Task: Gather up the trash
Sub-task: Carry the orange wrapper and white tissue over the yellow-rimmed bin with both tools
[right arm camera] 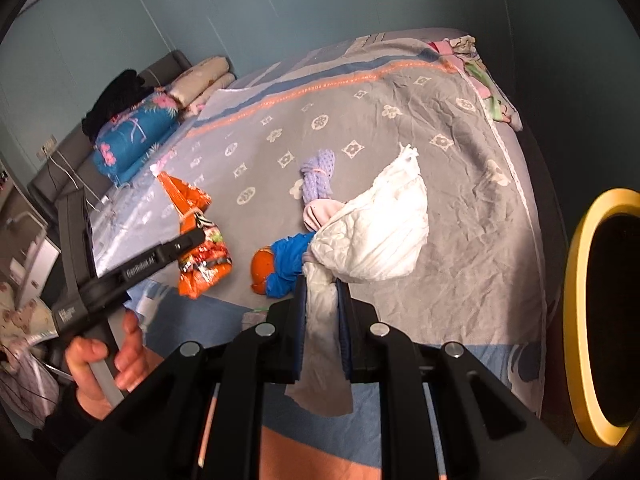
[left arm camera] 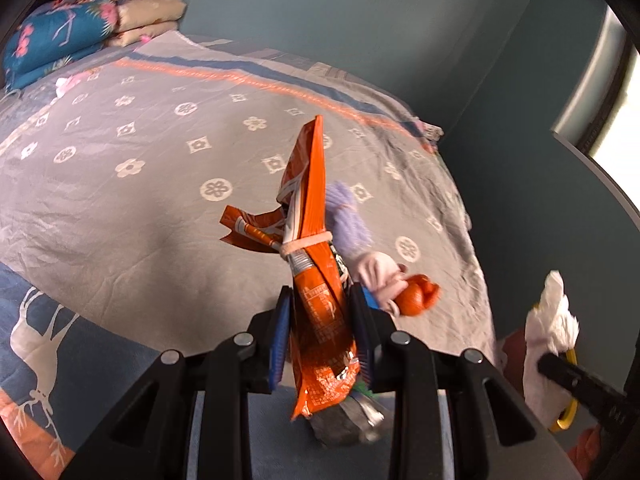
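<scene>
My left gripper [left arm camera: 322,300] is shut on an orange snack bag [left arm camera: 316,264] tied with a rubber band, held above the bed; the bag also shows in the right wrist view [right arm camera: 200,248]. My right gripper [right arm camera: 322,286] is shut on a crumpled white tissue [right arm camera: 380,228], held above the bed; it also shows in the left wrist view [left arm camera: 550,328]. A yellow-rimmed trash bin [right arm camera: 600,312] with a dark inside is at the right, beside the bed. A doll with orange hair, blue top and purple knit part [right arm camera: 296,256] lies on the bed under the tissue.
The grey patterned bedspread [right arm camera: 400,128] covers the bed. Folded quilts and pillows [right arm camera: 136,136] are stacked at the head. Teal walls surround the bed. A person's hand [right arm camera: 104,364] holds the left gripper handle.
</scene>
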Tool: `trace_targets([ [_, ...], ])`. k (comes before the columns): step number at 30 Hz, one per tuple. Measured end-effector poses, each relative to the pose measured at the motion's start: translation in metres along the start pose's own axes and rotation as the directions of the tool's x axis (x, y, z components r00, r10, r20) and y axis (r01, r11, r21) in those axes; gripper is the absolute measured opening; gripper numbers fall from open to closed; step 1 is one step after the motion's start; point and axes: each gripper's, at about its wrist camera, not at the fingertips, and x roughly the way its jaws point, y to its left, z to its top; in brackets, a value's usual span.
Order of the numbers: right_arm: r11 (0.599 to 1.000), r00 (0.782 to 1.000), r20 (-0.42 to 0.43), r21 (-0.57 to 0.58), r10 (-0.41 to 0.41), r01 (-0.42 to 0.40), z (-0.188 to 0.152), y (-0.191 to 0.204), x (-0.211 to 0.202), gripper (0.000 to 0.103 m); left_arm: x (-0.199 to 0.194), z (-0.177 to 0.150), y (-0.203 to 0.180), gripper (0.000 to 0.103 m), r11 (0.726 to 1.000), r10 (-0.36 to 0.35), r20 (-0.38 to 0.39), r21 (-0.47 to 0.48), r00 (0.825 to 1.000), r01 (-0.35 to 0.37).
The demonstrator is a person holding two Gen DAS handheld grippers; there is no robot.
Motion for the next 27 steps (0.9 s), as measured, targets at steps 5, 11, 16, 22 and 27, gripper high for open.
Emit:
trace_targets([
  [5,0.999,1.0,0.025,0.032,-0.019,0.018,0.009,-0.007,-0.021,0.014,-0.018,-0.002,-0.025,0.027,0.997,-0.028,-0.004,0.067,1.0,0.028],
  [11,0.998,0.997,0.048,0.022,-0.067,0.066,0.012,-0.018,-0.05,0.014,-0.03,-0.003,-0.054,0.027,0.99,-0.066,-0.004,0.128,0.998,0.066],
  [16,0.995,0.994,0.065,0.037,-0.093,0.091,0.013,-0.038,-0.075,0.014,-0.032,-0.005,-0.082,0.027,0.981,-0.109,-0.015,0.16,0.994,0.11],
  [22,0.991,0.987,0.102,0.059,-0.124,0.118,0.015,-0.063,-0.106,0.014,-0.031,-0.007,-0.119,0.027,0.965,-0.162,-0.034,0.202,0.986,0.165],
  [27,0.987,0.982,0.123,0.079,-0.146,0.137,0.015,-0.081,-0.124,0.014,-0.028,-0.009,-0.149,0.027,0.951,-0.196,-0.052,0.236,0.979,0.202],
])
